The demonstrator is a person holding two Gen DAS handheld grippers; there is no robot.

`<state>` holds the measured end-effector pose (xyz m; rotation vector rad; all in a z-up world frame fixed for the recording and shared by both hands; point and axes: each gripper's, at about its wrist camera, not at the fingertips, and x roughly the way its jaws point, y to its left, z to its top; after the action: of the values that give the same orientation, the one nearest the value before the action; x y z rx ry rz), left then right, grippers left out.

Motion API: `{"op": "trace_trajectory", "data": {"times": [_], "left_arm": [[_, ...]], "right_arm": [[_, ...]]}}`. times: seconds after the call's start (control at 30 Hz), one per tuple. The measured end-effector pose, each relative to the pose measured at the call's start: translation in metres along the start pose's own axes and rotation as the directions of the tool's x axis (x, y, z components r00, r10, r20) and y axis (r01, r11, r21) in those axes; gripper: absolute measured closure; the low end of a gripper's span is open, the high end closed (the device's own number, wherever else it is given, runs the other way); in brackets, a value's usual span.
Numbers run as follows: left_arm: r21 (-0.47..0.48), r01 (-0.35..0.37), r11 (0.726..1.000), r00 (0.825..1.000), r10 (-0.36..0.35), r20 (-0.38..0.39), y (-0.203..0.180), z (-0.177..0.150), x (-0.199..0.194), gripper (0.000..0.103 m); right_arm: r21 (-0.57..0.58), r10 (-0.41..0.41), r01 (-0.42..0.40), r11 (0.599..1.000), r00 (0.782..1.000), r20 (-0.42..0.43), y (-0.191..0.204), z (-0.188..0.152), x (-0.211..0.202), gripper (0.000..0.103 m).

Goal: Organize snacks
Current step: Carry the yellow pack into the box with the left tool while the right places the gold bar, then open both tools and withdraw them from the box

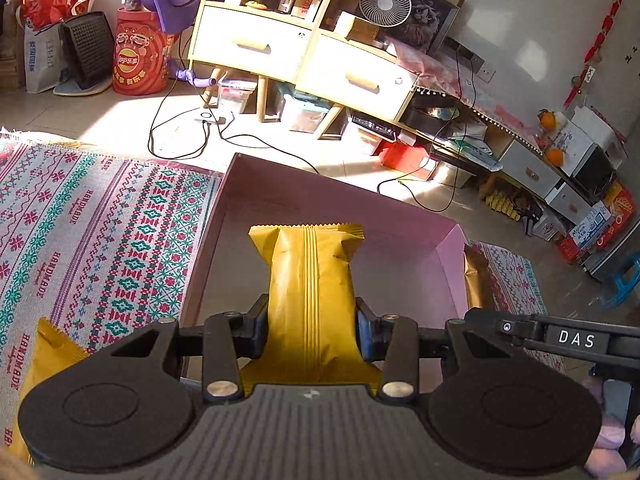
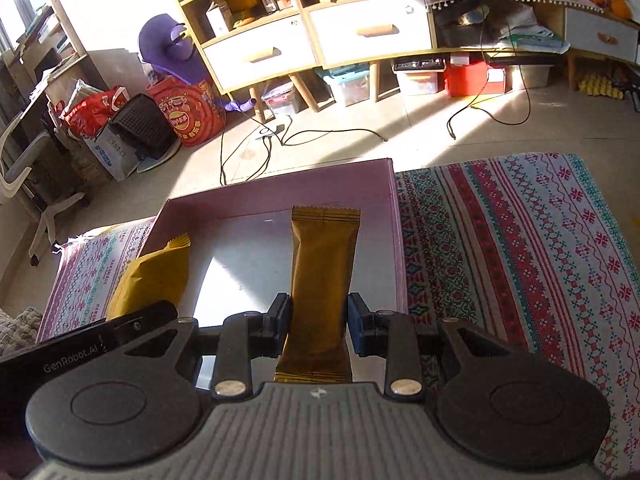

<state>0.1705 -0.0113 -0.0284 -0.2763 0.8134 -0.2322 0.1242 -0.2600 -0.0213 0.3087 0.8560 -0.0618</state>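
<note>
Left gripper (image 1: 311, 326): closed across the waist of a gold snack packet (image 1: 310, 280), held out ahead over the near edge of the pink box (image 1: 256, 184); another gold packet (image 1: 44, 348) down to its left on the patterned cloth (image 1: 100, 216). Right gripper (image 2: 316, 326): pinching a slimmer gold bar packet (image 2: 320, 276) mid-length, likewise forward over the box, the left-held packet visible to its left. Probably light, soft, crinkly foil, slippery under the pads; contents likely crushable, so best gripped gently at the middle, not by the crimped ends.
</note>
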Motion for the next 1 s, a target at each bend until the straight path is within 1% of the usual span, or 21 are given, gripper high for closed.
{"op": "trace_trajectory", "data": {"times": [0.2,0.27,0.3,0.33,0.37,0.4,0.43,0.47,0.5,0.57,0.63,0.7,0.77,0.8,0.87,0.93,1.0], "left_arm": [[0.018,-0.020,1.000,1.000,0.020,-0.012,-0.001,-0.003,-0.005,0.055],[0.026,-0.020,0.999,1.000,0.021,-0.018,-0.003,-0.002,-0.007,0.053],[0.031,-0.024,0.999,1.000,0.025,-0.019,-0.004,-0.003,-0.008,0.053],[0.039,-0.026,0.999,0.999,0.026,-0.021,-0.006,-0.003,-0.010,0.051],[0.052,-0.025,0.998,0.999,0.026,-0.025,-0.009,-0.004,-0.011,0.046],[0.064,-0.027,0.998,0.999,0.029,-0.028,-0.011,-0.004,-0.012,0.039],[0.075,-0.034,0.997,0.999,0.036,-0.028,-0.012,-0.005,-0.014,0.036],[0.085,-0.039,0.996,0.999,0.042,-0.027,-0.014,-0.006,-0.016,0.032],[0.091,-0.040,0.995,0.999,0.043,-0.028,-0.015,-0.006,-0.017,0.030],[0.101,-0.042,0.994,0.998,0.046,-0.035,-0.014,-0.008,-0.020,0.023],[0.116,-0.049,0.992,0.998,0.053,-0.037,-0.015,-0.010,-0.025,0.020],[0.133,-0.056,0.990,0.997,0.061,-0.040,-0.016,-0.012,-0.031,0.013],[0.144,-0.056,0.988,0.997,0.062,-0.037,-0.015,-0.015,-0.038,0.011],[0.149,-0.055,0.987,0.997,0.061,-0.038,-0.015,-0.016,-0.041,0.009],[0.159,-0.058,0.986,0.997,0.065,-0.036,-0.014,-0.019,-0.048,0.005],[0.169,-0.076,0.983,0.996,0.082,-0.031,-0.012,-0.023,-0.057,0.002],[0.174,-0.083,0.981,0.996,0.088,-0.021,-0.009,-0.027,-0.066,0.000]], "right_arm": [[-0.020,-0.012,0.012,1.000,1.000,-0.023,0.006,-0.003,0.002,0.075],[-0.031,-0.013,0.012,0.999,1.000,-0.028,0.009,-0.003,0.000,0.071],[-0.034,-0.013,0.012,0.999,1.000,-0.029,0.009,-0.003,-0.002,0.071],[-0.039,-0.013,0.012,0.999,1.000,-0.028,0.011,-0.003,-0.004,0.069],[-0.043,-0.010,0.009,0.999,1.000,-0.026,0.011,-0.003,-0.007,0.061],[-0.048,-0.012,0.011,0.999,1.000,-0.024,0.012,-0.003,-0.009,0.057],[-0.051,-0.016,0.015,0.999,1.000,-0.020,0.012,-0.004,-0.012,0.049],[-0.053,-0.021,0.020,0.998,1.000,-0.015,0.012,-0.004,-0.015,0.044],[-0.056,-0.023,0.023,0.998,1.000,-0.013,0.011,-0.004,-0.018,0.043],[-0.063,-0.028,0.028,0.998,1.000,-0.009,0.011,-0.005,-0.024,0.035],[-0.072,-0.037,0.037,0.997,0.999,0.000,0.011,-0.006,-0.031,0.030],[-0.085,-0.049,0.049,0.995,0.999,0.002,0.010,-0.008,-0.036,0.025],[-0.099,-0.055,0.055,0.994,0.998,0.002,0.010,-0.011,-0.041,0.019],[-0.109,-0.059,0.059,0.992,0.998,0.003,0.010,-0.013,-0.044,0.018],[-0.126,-0.070,0.070,0.990,0.998,0.008,0.009,-0.018,-0.051,0.013],[-0.132,-0.083,0.085,0.988,0.996,0.018,0.008,-0.025,-0.057,0.009],[-0.137,-0.094,0.095,0.986,0.995,0.014,0.006,-0.031,-0.062,0.008]]}}
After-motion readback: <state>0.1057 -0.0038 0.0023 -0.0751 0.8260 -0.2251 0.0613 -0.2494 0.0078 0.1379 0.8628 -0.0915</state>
